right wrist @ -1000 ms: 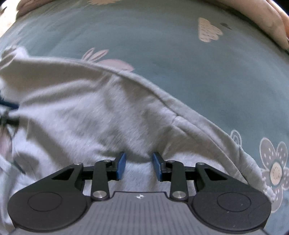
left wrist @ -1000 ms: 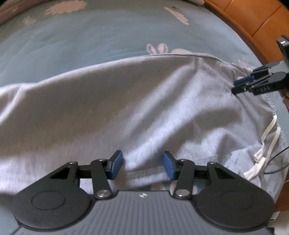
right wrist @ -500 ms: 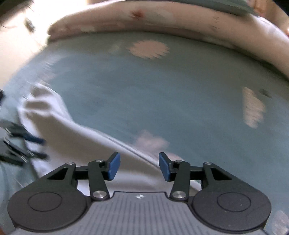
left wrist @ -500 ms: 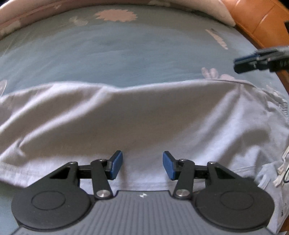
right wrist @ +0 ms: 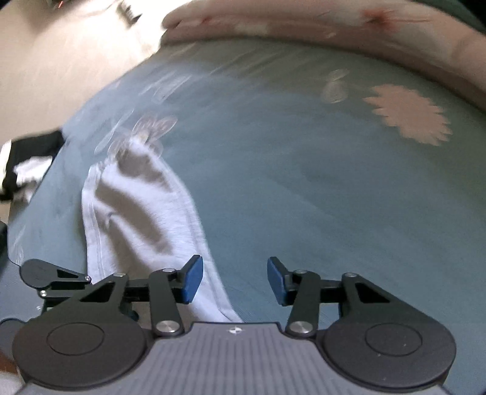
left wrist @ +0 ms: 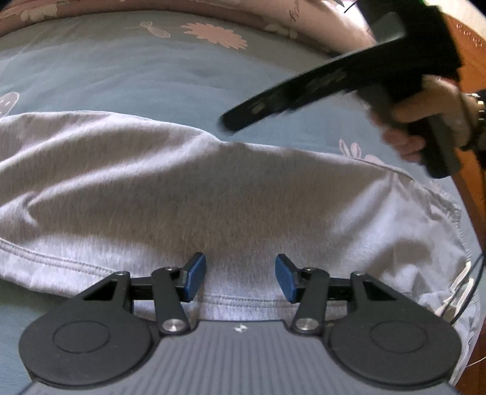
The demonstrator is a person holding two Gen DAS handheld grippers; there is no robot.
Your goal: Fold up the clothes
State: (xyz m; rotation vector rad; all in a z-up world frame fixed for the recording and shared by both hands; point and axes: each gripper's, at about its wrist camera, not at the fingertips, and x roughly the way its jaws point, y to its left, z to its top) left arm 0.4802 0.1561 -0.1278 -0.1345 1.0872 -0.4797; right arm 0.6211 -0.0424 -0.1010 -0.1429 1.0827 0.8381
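A light grey garment point(left wrist: 212, 194) lies folded lengthwise on the blue flowered bedsheet point(left wrist: 121, 76), with white drawstrings point(left wrist: 458, 291) at its right end. My left gripper point(left wrist: 240, 278) is open and empty, hovering over the garment's near hem. My right gripper point(right wrist: 231, 279) is open and empty, above the sheet just right of the garment's end point(right wrist: 142, 206). The right gripper also shows in the left wrist view point(left wrist: 231, 121), blurred, held by a hand above the garment's far edge.
A pink pillow or duvet point(right wrist: 364, 27) lies along the far side of the bed. An orange wooden bed frame point(left wrist: 467, 194) runs along the right. Dark and white clothes point(right wrist: 27, 164) lie off the bed's left edge.
The right gripper has let go of the garment, opened wider, and lifted and swung away over the sheet. The left gripper has drawn back and looks higher up the bed.
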